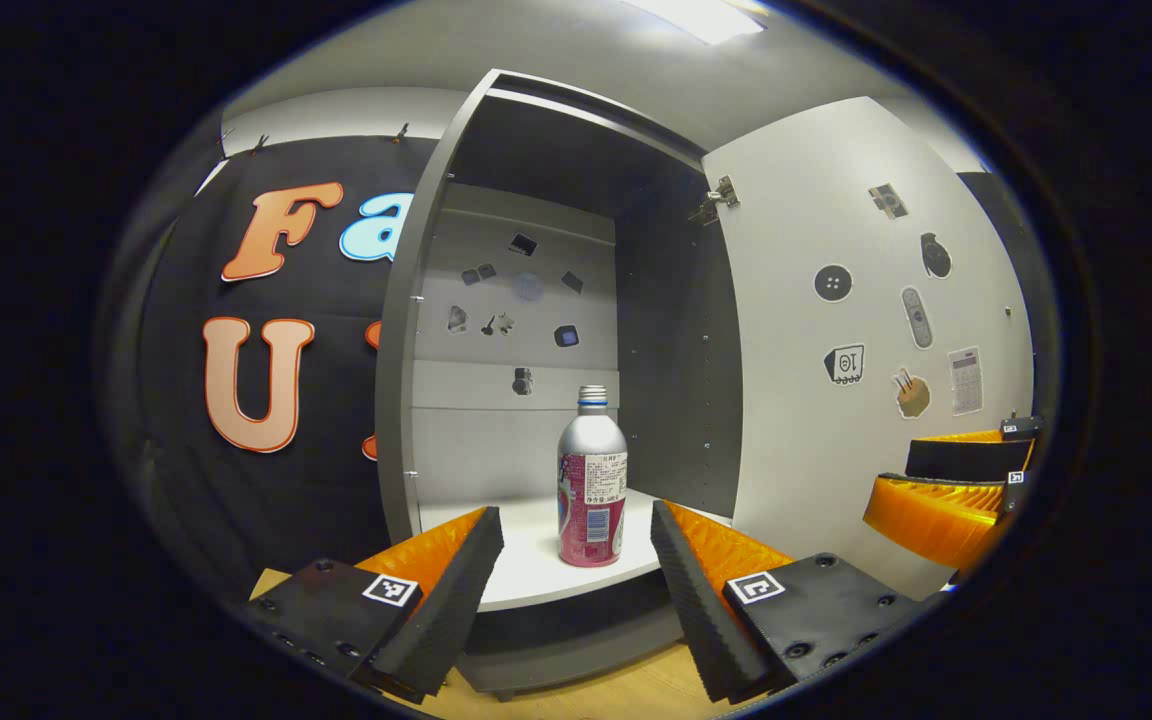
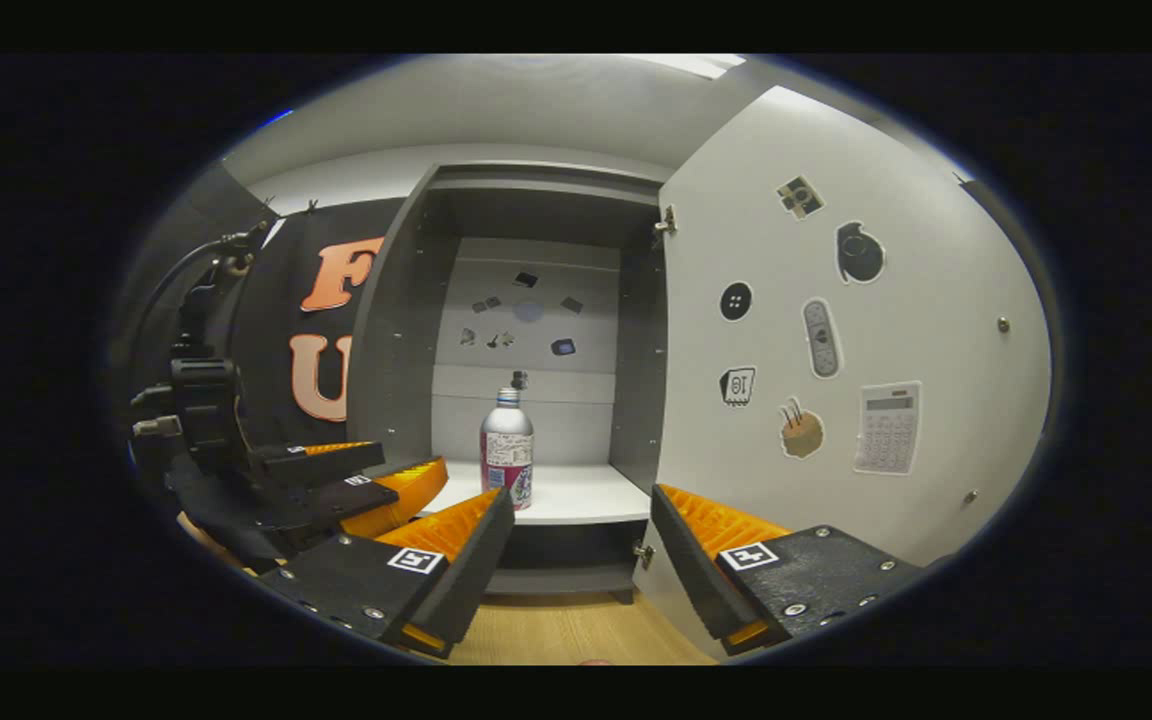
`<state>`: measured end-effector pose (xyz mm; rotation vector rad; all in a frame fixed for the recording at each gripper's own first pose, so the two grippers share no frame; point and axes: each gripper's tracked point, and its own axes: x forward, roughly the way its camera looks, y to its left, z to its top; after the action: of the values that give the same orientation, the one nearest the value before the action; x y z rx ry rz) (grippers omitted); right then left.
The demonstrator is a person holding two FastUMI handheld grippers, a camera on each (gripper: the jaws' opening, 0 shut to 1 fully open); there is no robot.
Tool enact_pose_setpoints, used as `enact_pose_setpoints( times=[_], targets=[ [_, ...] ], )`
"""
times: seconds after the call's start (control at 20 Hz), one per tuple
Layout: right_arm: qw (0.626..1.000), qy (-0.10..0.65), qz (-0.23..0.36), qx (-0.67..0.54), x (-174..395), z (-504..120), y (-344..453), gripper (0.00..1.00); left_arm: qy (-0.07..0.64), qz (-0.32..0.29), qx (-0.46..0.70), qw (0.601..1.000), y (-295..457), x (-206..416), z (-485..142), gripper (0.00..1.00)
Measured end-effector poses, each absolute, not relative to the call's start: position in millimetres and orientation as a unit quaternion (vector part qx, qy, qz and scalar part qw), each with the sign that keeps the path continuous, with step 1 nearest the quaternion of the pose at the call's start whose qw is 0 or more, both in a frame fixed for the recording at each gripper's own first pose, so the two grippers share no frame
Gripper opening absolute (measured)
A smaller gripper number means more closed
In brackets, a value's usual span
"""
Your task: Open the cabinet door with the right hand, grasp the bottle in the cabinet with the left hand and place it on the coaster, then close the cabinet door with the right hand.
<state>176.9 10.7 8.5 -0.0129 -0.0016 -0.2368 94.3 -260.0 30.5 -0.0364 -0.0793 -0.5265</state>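
- Bottle [image 1: 592,478] stands upright on the cabinet shelf [image 1: 536,560], near the front edge, long axis vertical, cap on top. In the right gripper view the bottle [image 2: 507,449] sits the same way, left of the shelf's middle.
- From my left gripper [image 1: 576,545] the bottle lies dead ahead at 12 o'clock, centred between my two fingers but apart from both; fingers spread wide, holding nothing.
- Judgement: a straight advance along 12 o'clock should bring the body between the fingers; grip across the label, axis kept vertical.
- My right gripper [image 2: 576,540] is also wide and empty; from it the bottle is at 11 o'clock, farther off. Left is nearer.
- Cabinet door [image 1: 866,330] swung open, at 2 o'clock from the left gripper, clear of the approach.
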Motion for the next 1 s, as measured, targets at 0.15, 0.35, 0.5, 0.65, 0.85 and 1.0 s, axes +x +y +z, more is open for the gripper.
enact_pose_setpoints(
  times=[0.15,0.35,0.5,0.65,0.85,1.0],
  targets=[
    [0.993,-0.008,-0.115,-0.014,182,10,2,0.86,-0.045,-0.265,-0.020,0.963,-280,108,30,0.99],
    [0.994,-0.007,-0.105,0.000,188,0,-10,0.85,-0.050,-0.263,-0.017,0.963,-300,135,27,0.99],
    [0.995,0.001,-0.103,0.016,197,-11,-20,0.85,-0.060,-0.259,-0.012,0.964,-312,158,27,0.97],
    [0.995,0.012,-0.093,0.032,206,-22,-22,0.86,-0.064,-0.257,0.001,0.964,-322,178,23,0.94],
    [0.996,0.021,-0.085,0.032,213,-29,-24,0.85,-0.043,-0.251,0.009,0.967,-332,201,4,0.96],
    [0.996,0.022,-0.082,0.018,214,-29,-26,0.85,-0.041,-0.243,0.009,0.969,-335,210,2,0.97]
  ],
)
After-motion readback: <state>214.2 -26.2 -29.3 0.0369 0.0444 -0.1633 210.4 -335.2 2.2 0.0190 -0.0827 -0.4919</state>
